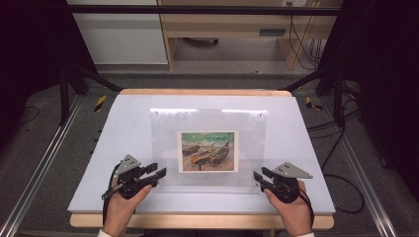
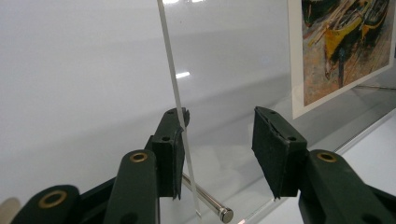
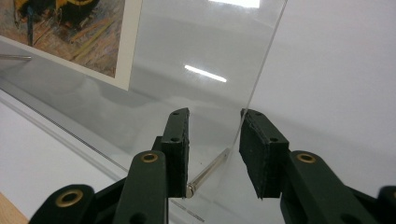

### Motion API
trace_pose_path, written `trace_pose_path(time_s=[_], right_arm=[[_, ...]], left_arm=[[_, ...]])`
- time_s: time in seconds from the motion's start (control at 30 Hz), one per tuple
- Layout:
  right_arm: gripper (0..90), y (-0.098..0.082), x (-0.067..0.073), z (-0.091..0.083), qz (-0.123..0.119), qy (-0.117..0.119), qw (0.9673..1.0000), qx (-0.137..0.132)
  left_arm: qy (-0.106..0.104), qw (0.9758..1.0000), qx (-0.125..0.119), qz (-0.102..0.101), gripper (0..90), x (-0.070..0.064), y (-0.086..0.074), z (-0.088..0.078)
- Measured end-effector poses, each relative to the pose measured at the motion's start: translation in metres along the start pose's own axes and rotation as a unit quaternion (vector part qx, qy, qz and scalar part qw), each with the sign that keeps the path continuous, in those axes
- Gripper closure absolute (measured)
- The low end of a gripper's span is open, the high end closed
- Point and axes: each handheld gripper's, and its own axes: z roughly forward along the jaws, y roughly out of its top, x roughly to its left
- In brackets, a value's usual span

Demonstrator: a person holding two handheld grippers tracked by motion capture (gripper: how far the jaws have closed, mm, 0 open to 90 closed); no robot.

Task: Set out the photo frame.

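A clear acrylic frame [image 1: 212,123] lies on the white table top [image 1: 123,128], with a print of beached boats [image 1: 208,151] under its sheet. My left gripper [image 1: 157,170] sits at the frame's near left corner. In the left gripper view its jaws straddle the top sheet's edge [image 2: 173,84]; the left pad touches it and the other stands well off. A metal pin [image 2: 208,200] shows beneath. My right gripper [image 1: 260,174] is at the near right corner, jaws either side of the sheet's edge [image 3: 261,70] and a pin [image 3: 208,172], with a gap left.
The table's wooden front edge [image 1: 197,221] runs just behind both hands. Beyond the table stand a white cabinet [image 1: 118,34] and a wooden desk [image 1: 237,24]. Black cables [image 1: 341,143] trail on the floor at the right, and metal rails [image 1: 39,168] flank the table.
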Motion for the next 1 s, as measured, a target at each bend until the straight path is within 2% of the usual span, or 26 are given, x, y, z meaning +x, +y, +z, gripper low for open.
trace_pose_path(time_s=[1.0], right_arm=[[69.3, -0.0066, 0.0055, -0.0060, 0.001, -0.010, 0.9999, 0.004]], left_arm=[[0.014, 0.9998, 0.009, 0.007, 56.5, -0.0076, -0.0063, -0.0062]])
